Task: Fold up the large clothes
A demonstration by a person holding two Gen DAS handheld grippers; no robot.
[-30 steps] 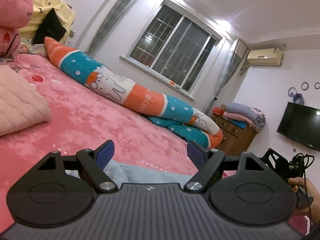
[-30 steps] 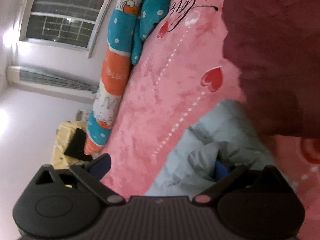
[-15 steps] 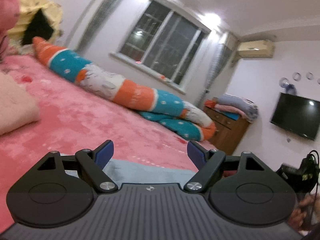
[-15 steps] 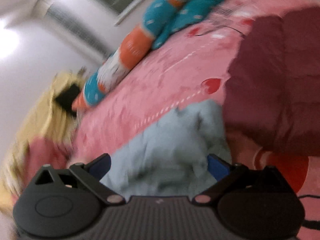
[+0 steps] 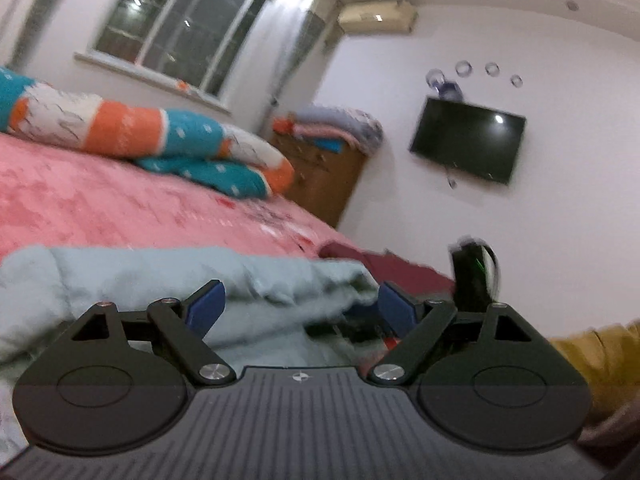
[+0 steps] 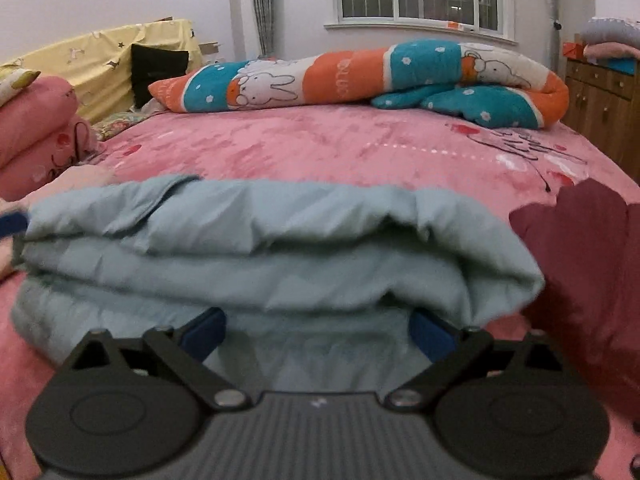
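1. A home bedroom is shown by a bed covered in a pink plush blanket (image 6: pixel 320 148).
2. A long rabbit-print bolster pillow (image 6: pixel 360 76) is laid along its far edge.
3. A wooden dresser (image 5: pixel 324 180) and wall-mounted black television (image 5: pixel 468 140) are seen.

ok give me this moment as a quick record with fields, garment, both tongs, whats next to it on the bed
garment: light blue garment, bunched in thick folds on the pink bedspread
left tongs: open, fabric lying between the blue pads
right tongs: open, at the garment's near edge
beside it: maroon cloth to the right
far side of bed: rabbit-print bolster pillow
fold state: unfinished, lumpy
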